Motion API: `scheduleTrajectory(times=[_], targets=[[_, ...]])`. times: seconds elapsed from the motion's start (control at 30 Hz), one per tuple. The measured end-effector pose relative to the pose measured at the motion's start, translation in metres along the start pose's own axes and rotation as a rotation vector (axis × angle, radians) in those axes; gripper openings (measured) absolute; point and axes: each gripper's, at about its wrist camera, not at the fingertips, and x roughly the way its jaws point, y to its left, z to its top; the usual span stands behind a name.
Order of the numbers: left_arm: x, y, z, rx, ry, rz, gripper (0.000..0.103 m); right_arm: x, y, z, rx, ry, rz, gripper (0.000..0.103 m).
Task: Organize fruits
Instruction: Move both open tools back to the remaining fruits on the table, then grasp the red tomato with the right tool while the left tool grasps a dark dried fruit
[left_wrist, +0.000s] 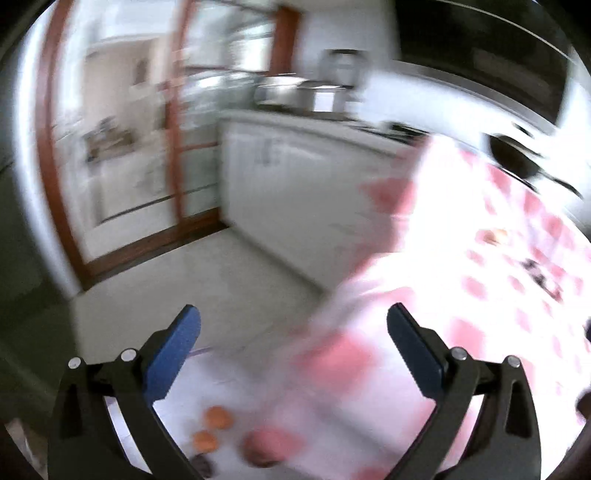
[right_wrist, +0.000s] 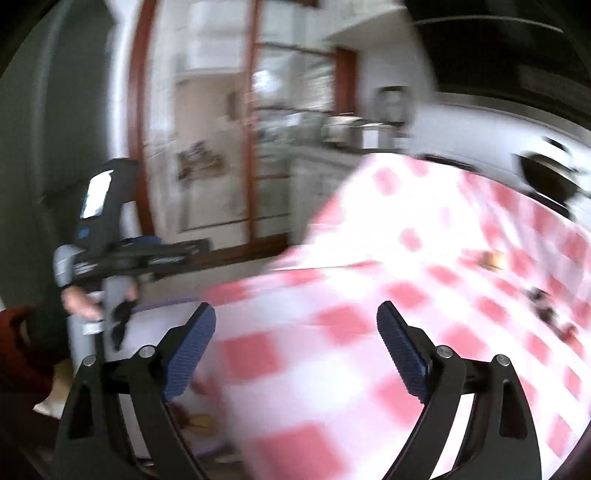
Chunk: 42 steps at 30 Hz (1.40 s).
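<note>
Both views heavily blurred; small detail not readable.

Left wrist view only: two orange fruits (left_wrist: 212, 428) low between the fingers, nearer the left-hand pad, on a white patch beside the red-and-white checked cloth (left_wrist: 491, 295). Just to their right, still between the fingers, a pinkish-red round fruit (left_wrist: 271, 445). A dark bit at the bottom edge under the orange ones, too smeared to name. Beyond the fingertips, pale floor (left_wrist: 207, 280), a white cabinet (left_wrist: 295, 184) and a wood-framed glass door (left_wrist: 122, 155).

Right wrist view only: left of the fingers, a hand (right_wrist: 79, 304) on the other black gripper body (right_wrist: 107, 229), pointing toward the cloth. Low beside the left-hand pad, a yellowish fruit (right_wrist: 201, 422), kind not clear. The checked cloth (right_wrist: 388, 295) filling the space between and beyond the fingers.

Shared by both: far right of the fingers on the cloth, a small orange-brown piece (left_wrist: 495, 236) and a dark cluster (left_wrist: 543, 277), unreadable; a dark pan (right_wrist: 546, 181) past the far edge of the surface.

Left gripper (left_wrist: 293, 325): blue pads spread wide, nothing between them, tilted moderately downward, well above the fruit. Right gripper (right_wrist: 295, 321): pads likewise spread wide and empty, angled down over the cloth, touching nothing.
</note>
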Motion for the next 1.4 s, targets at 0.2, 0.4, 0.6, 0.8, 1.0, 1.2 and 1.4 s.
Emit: scheduleTrajectory(times=[0.2,0.4,0.6,0.8,1.0,1.2,1.4], targets=[[0.024,-0.142,0.018,0.118,0.066,-0.264,0.101,-0.044,-0.120,-0.018,0.208,-0.043,-0.196,0.088],[0.054,-0.273,0.011,0.196,0.098,-0.335,0.101,-0.059,-0.205,-0.049,0.339,-0.036,-0.363,0.088],[0.097,-0.360,0.016,0.261,0.124,-0.356,0.101,-0.069,-0.290,-0.059,0.489,0.009,-0.481,0.088],[0.142,-0.410,0.024,0.113,0.156,-0.376,0.101,-0.085,-0.344,-0.097,0.700,-0.070,-0.561,0.088],[0.190,-0.438,0.033,-0.006,0.183,-0.381,0.101,-0.085,-0.348,-0.107,0.697,-0.047,-0.594,0.088],[0.210,-0.443,0.037,-0.011,0.177,-0.414,0.101,-0.079,-0.349,-0.110,0.725,-0.032,-0.565,0.088],[0.219,-0.420,0.040,-0.076,0.203,-0.429,0.101,-0.051,-0.363,-0.111,0.796,0.029,-0.531,0.088]])
